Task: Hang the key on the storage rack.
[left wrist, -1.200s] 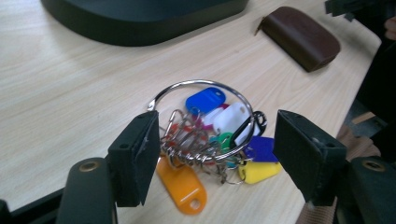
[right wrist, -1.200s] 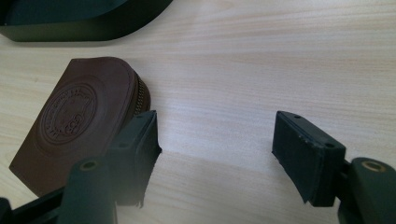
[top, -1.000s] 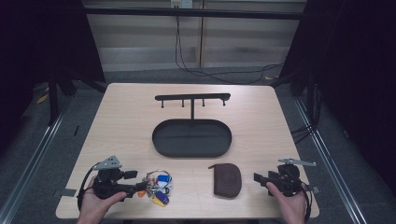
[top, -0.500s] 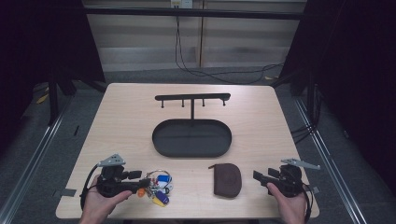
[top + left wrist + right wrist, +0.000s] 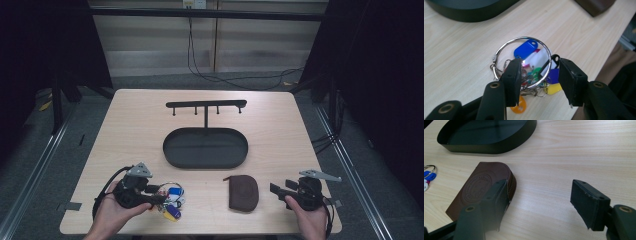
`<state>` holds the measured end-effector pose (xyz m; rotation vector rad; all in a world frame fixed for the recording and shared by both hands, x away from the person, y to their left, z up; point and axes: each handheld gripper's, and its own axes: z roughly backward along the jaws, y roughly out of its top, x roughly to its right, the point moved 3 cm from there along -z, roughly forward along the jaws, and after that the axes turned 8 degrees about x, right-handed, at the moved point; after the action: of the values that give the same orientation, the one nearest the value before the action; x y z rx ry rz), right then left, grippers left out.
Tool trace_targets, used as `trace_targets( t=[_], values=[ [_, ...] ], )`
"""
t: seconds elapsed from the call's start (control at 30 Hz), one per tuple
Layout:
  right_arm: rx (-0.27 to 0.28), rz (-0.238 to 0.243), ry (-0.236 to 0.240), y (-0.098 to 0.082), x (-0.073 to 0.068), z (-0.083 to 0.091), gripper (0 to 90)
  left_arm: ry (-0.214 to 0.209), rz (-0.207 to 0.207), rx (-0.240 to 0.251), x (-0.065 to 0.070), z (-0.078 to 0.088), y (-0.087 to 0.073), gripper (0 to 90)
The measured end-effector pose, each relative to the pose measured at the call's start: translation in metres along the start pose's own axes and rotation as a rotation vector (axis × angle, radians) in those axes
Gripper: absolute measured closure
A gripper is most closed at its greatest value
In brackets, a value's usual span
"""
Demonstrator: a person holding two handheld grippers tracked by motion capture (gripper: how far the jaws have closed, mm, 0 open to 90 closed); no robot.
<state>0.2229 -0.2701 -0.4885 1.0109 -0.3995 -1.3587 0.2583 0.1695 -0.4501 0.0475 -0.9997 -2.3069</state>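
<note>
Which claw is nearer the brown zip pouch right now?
Right. The right claw sits open just beside the brown pouch, one jaw at its edge. The left claw is farther off, open over the key ring.

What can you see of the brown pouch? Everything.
The brown pouch looks like leather: flat, one end rounded, a round embossed stamp on top and a zipper along its curved edge. It looks zipped shut and lies flat on the table, just before the black tray. The open right gripper sits beside it, not gripping.
</note>
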Motion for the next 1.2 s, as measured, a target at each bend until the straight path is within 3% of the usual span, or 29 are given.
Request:
trace_targets(
  t=[0.1, 0.17, 0.23, 0.3, 0.33, 0.4, 0.5, 0.6, 0.7, 0.97, 1.07, 1.1, 1.2],
  values=[
    [-0.003, 0.0, -0.006, 0.0, 0.0, 0.0, 30.1, -0.023, -0.032, -0.028, 0.004, -0.004, 0.009, 55.2],
    [-0.007, -0.001, -0.009, 0.0, 0.001, 0.0, 30.1, -0.019, -0.049, -0.03, 0.005, -0.004, 0.011, 61.3],
    [-0.022, -0.007, -0.007, -0.002, 0.001, -0.002, 30.1, -0.03, -0.073, -0.073, 0.009, -0.004, 0.019, 64.0],
    [-0.02, -0.002, -0.008, -0.001, 0.001, -0.002, 30.1, -0.036, -0.071, -0.119, 0.012, -0.005, 0.023, 64.8],
    [-0.02, -0.002, -0.008, -0.001, 0.001, -0.001, 30.1, -0.036, -0.071, -0.119, 0.012, -0.005, 0.023, 65.3],
    [-0.015, 0.001, -0.007, -0.001, 0.001, -0.001, 30.1, -0.006, -0.083, -0.154, 0.014, -0.009, 0.028, 65.4],
    [-0.013, 0.004, -0.011, -0.001, 0.001, 0.0, 30.1, -0.005, -0.079, -0.191, 0.014, -0.012, 0.029, 67.0],
    [-0.005, 0.011, -0.011, 0.0, 0.0, 0.001, 30.1, -0.006, -0.104, -0.293, 0.015, -0.021, 0.031, 67.9],
    [-0.005, 0.012, -0.004, 0.0, -0.001, 0.001, 28.9, -0.011, -0.123, -0.352, 0.016, -0.027, 0.032, 67.9],
    [-0.009, 0.013, -0.005, 0.0, -0.001, 0.0, 26.4, -0.045, -0.152, -0.429, 0.015, -0.035, 0.041, 73.1],
    [0.0, 0.012, -0.002, 0.001, -0.001, 0.0, 25.6, -0.042, -0.136, -0.443, 0.015, -0.039, 0.041, 76.5],
    [0.002, 0.01, 0.0, 0.001, 0.0, 0.0, 24.7, -0.063, -0.139, -0.475, 0.014, -0.043, 0.04, 77.5],
    [-0.002, 0.001, 0.002, 0.0, 0.0, 0.0, 21.4, -0.069, -0.133, -0.504, 0.013, -0.049, 0.04, 78.3]
  ],
)
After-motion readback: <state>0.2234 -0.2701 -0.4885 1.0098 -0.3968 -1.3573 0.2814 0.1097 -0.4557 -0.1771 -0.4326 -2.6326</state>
